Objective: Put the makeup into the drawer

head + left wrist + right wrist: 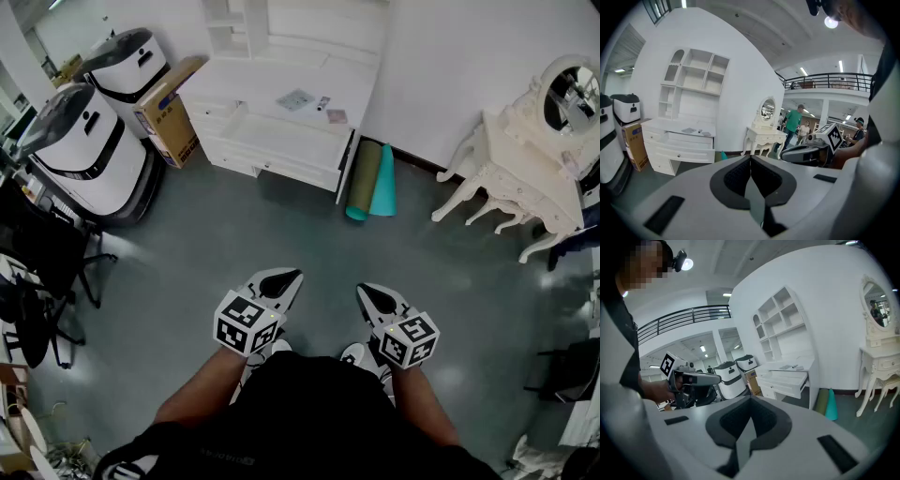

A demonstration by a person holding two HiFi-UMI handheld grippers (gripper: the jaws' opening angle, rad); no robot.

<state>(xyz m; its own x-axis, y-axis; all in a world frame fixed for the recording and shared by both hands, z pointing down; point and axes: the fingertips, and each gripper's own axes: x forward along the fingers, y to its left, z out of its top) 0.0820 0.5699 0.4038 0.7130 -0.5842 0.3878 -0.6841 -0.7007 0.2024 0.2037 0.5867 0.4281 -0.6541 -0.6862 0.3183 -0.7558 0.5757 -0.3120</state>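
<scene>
Small makeup items [324,104] are lying on the white tabletop [253,82], not yet in its open white drawer [281,157]; the grey left gripper [289,277] and right gripper [364,291] are hovering far off, jaws pressed together, empty.

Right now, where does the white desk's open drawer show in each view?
Head view: the open drawer is at top centre.
Left gripper view: the open drawer is left of centre, at mid height.
Right gripper view: the open drawer is right of centre, just below mid height.
Shared landmark: the white dressing table with an oval mirror stands right of the drawer in all three views.
</scene>
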